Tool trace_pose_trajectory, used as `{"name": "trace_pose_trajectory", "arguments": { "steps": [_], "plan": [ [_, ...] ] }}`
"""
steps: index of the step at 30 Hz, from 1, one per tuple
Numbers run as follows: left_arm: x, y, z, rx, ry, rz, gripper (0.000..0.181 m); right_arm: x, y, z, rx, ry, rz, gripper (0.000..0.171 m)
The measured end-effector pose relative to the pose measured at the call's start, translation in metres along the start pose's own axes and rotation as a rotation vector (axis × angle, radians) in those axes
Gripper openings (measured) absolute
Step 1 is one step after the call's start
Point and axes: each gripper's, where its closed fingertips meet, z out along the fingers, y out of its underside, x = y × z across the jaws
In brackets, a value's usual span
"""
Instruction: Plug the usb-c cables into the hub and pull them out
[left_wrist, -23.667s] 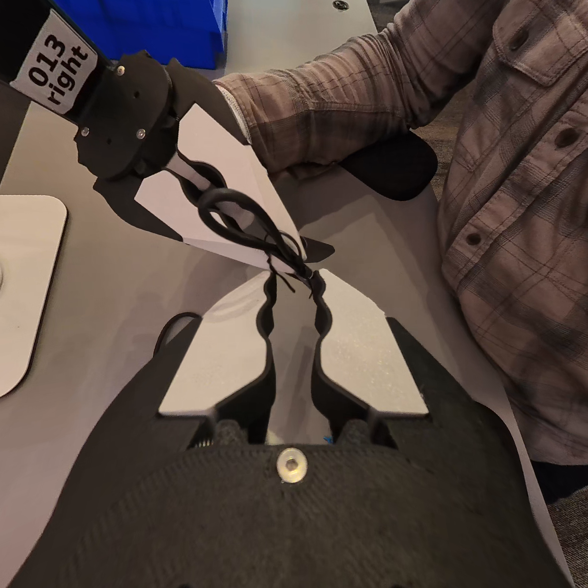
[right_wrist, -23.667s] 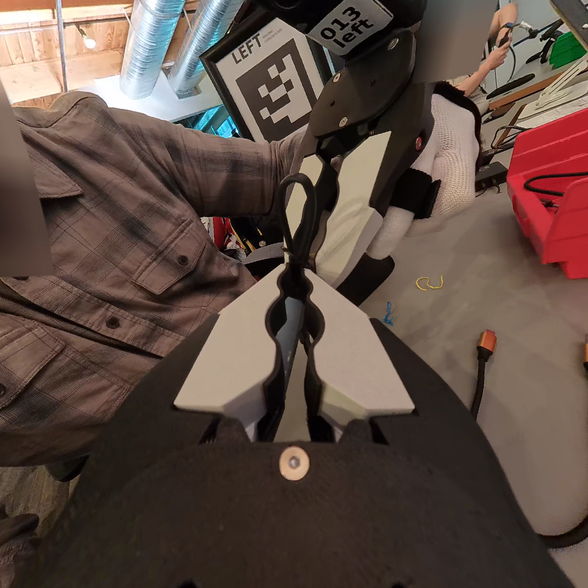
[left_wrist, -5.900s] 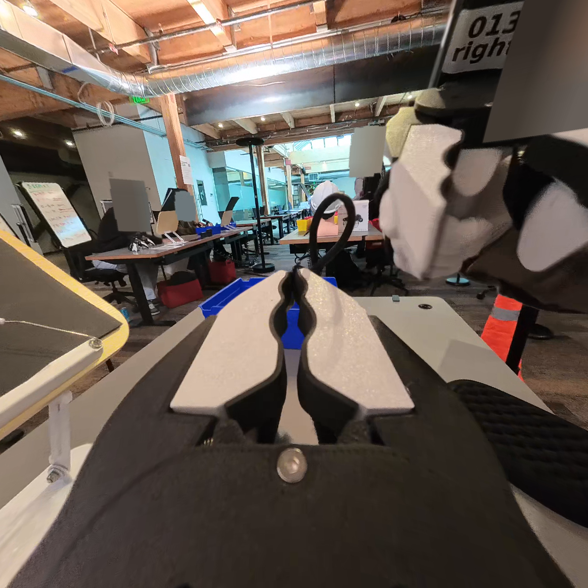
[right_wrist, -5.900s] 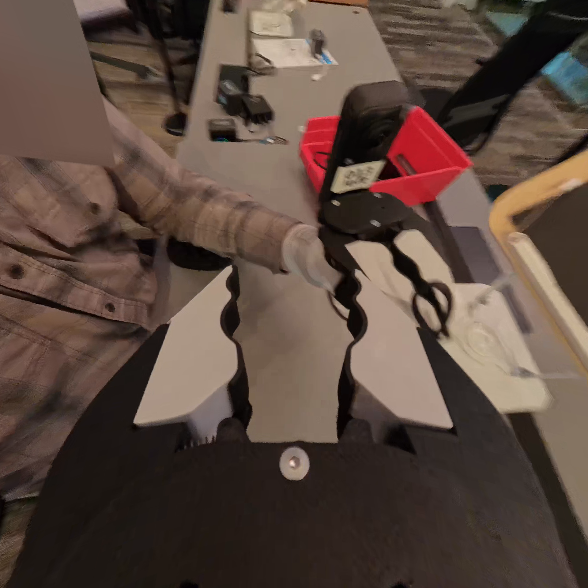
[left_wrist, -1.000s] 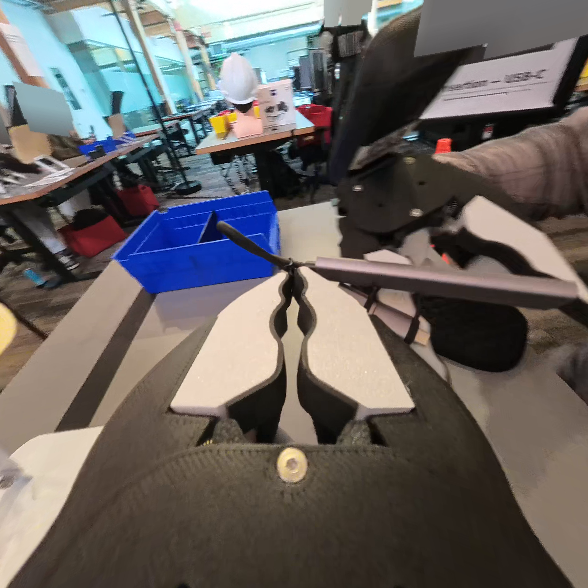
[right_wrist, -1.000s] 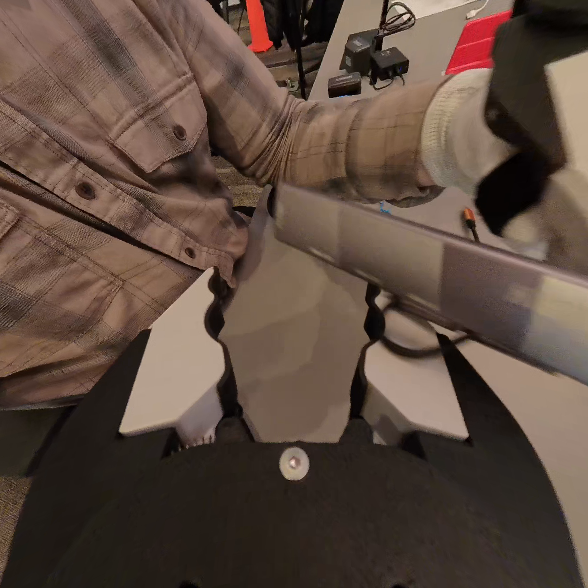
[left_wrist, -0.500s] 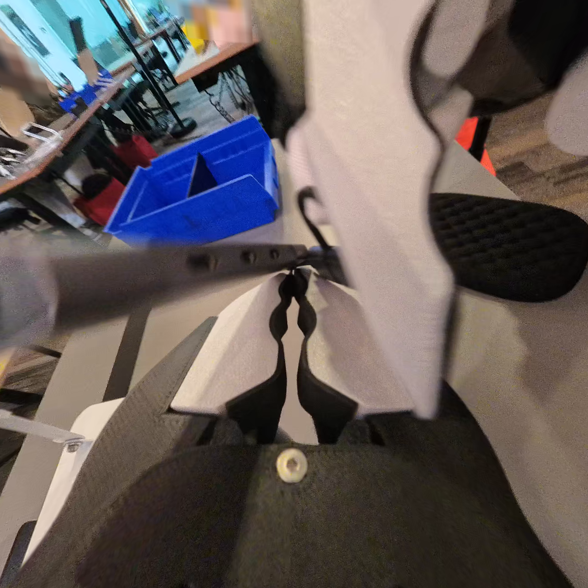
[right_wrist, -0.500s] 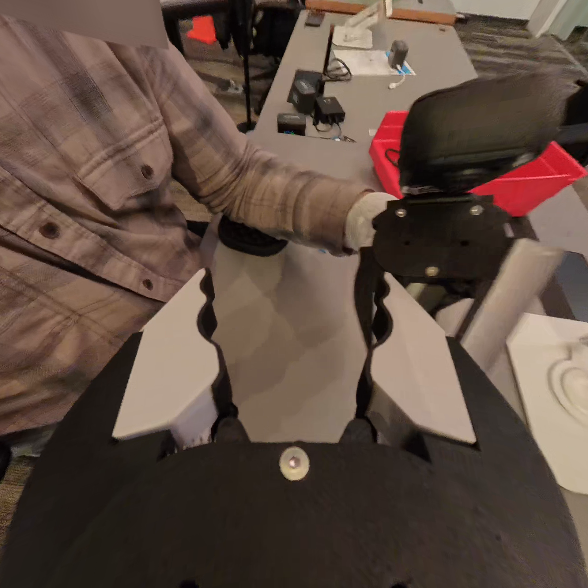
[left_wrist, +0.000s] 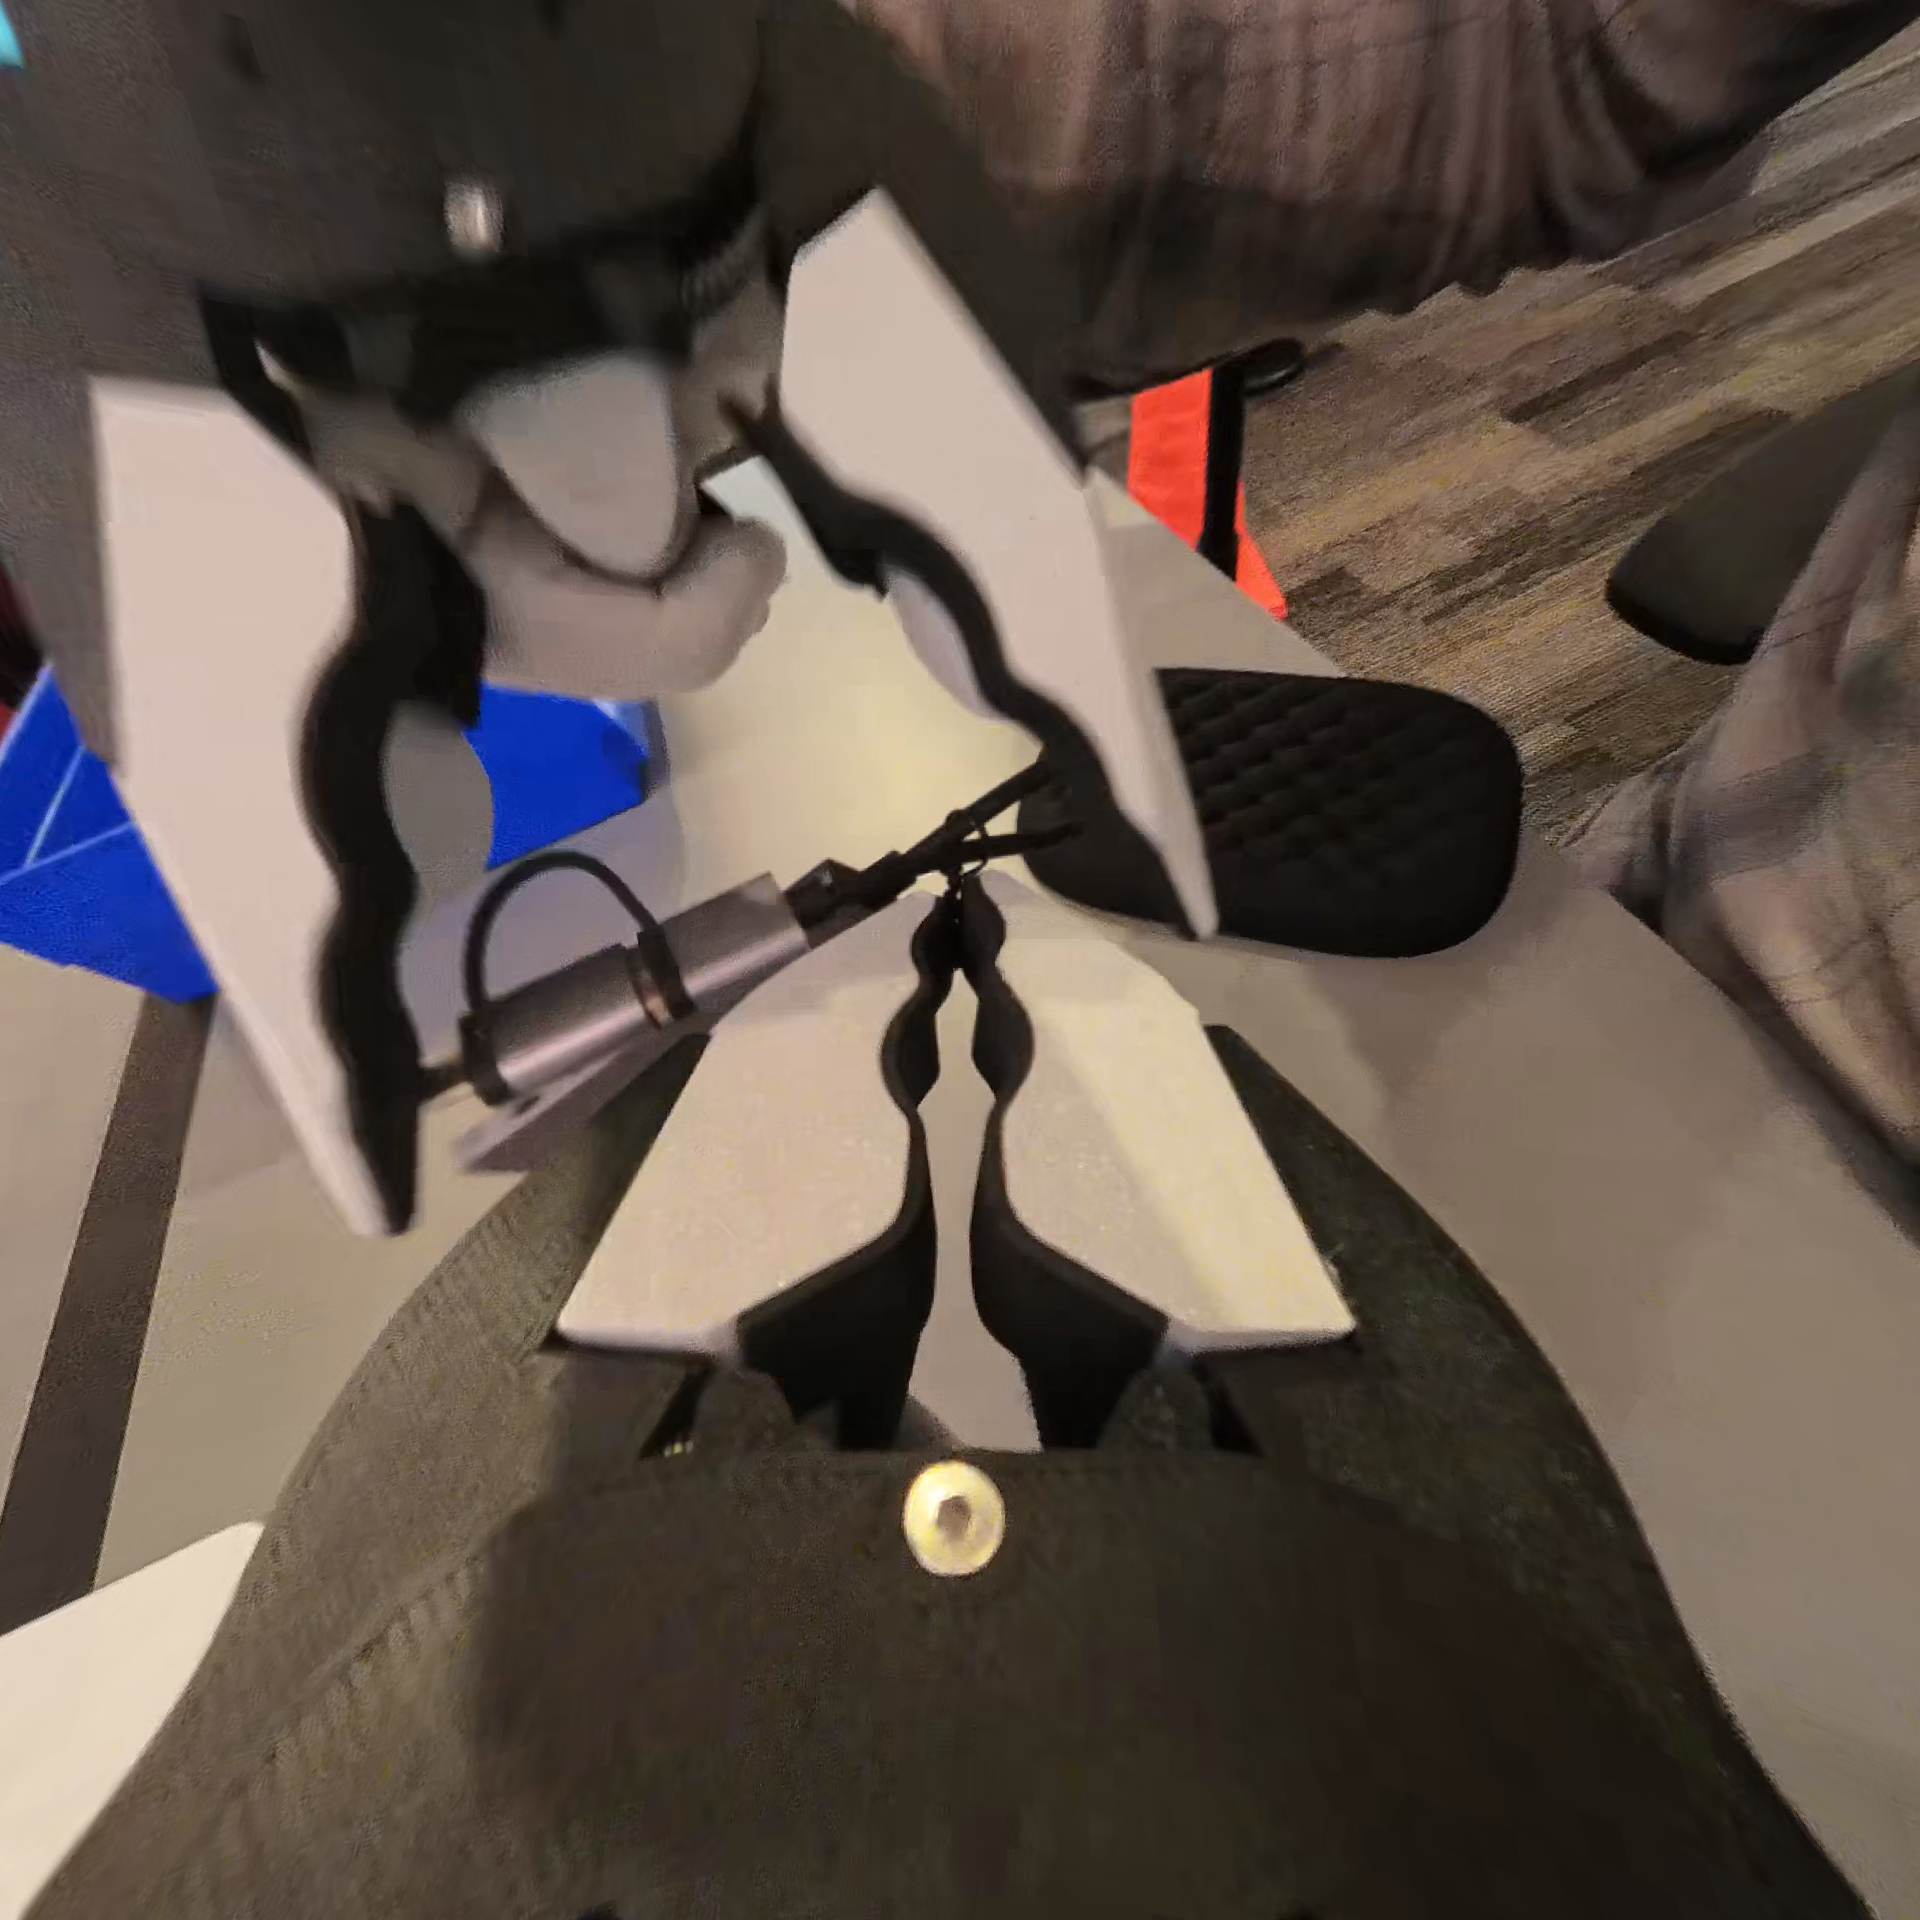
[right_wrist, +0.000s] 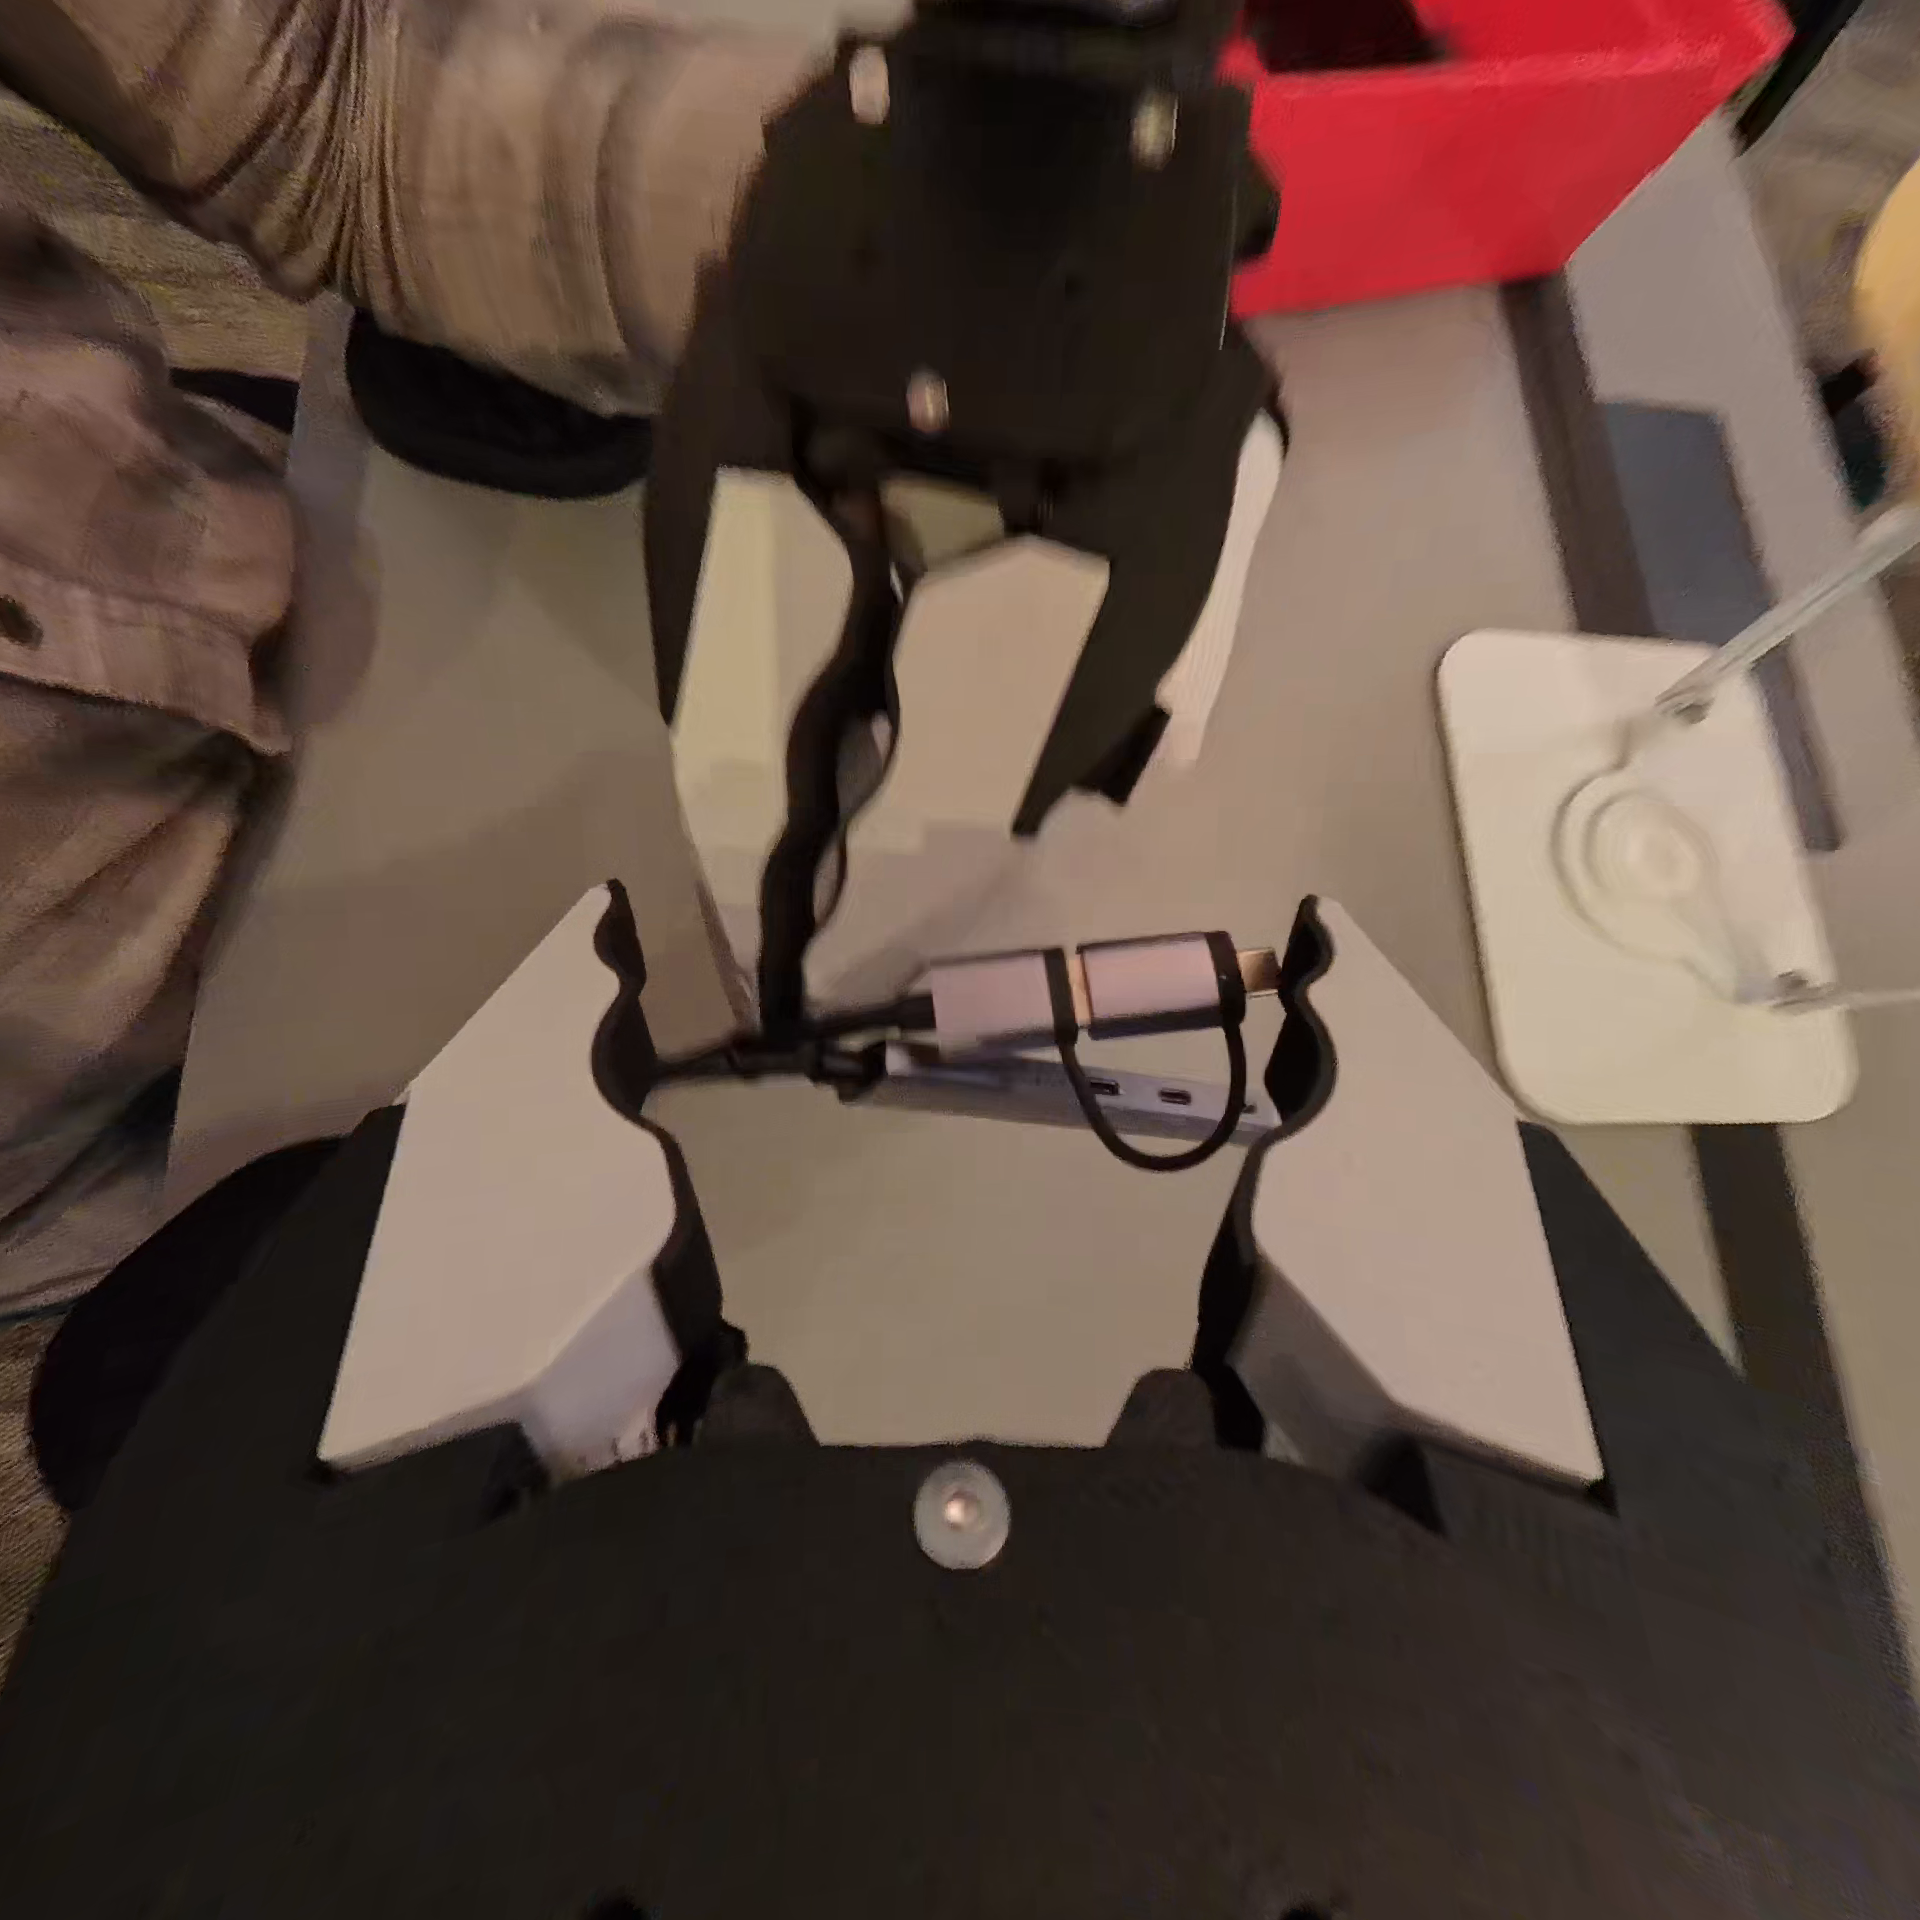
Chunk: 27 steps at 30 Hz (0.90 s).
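The grey hub (right_wrist: 1081, 1101) hangs from its short black cable (right_wrist: 769, 1060), level with the table; I cannot tell if it touches. A grey plug with a black tether loop (right_wrist: 1101, 987) lies along its top. My left gripper (left_wrist: 956, 904) is shut on that cable close to the hub (left_wrist: 623, 987). It shows in the right wrist view as a black body reaching down (right_wrist: 790, 997). My right gripper (right_wrist: 961, 914) is open and its fingers straddle the hub from end to end without touching it. It also shows in the left wrist view (left_wrist: 779, 1070), just above the hub.
A red bin (right_wrist: 1455, 156) stands at the table's far side, a blue bin (left_wrist: 62, 852) at the other. A white stand base (right_wrist: 1621, 883) lies right of the hub. A black armrest (left_wrist: 1351, 810) and the person's plaid sleeve (right_wrist: 468, 187) are close by. The left gripper's tips are roughly 4 centimetres from the right gripper's.
The right gripper has come down over the hub, still open, and now straddles it. The hub has swung round under the left gripper, which stays shut on the cable.
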Motion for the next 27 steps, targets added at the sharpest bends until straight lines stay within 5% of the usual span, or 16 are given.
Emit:
{"name": "trace_pose_trajectory", "arguments": {
  "steps": [4, 11, 17, 22, 27],
  "plan": [
    [0.006, -0.004, 0.001, 0.029, 0.035, 0.001, 0.001, -0.012, 0.013, 0.005, 0.074, -0.111, 0.111, 0.120],
    [0.015, -0.025, -0.011, 0.173, 0.109, -0.018, 0.001, -0.031, -0.017, -0.015, 0.465, -0.340, 0.344, 0.139],
    [0.021, -0.032, -0.012, 0.250, 0.165, -0.048, 0.001, -0.041, -0.024, -0.021, 0.604, -0.400, 0.338, 0.137],
    [0.009, -0.048, -0.037, 0.421, 0.180, -0.134, 0.002, -0.051, -0.014, -0.017, 0.628, -0.412, 0.335, 0.129],
    [-0.009, -0.041, -0.036, 0.408, 0.109, -0.182, 0.002, -0.074, -0.002, 0.021, 0.404, -0.348, 0.238, 0.114]
  ]
}}
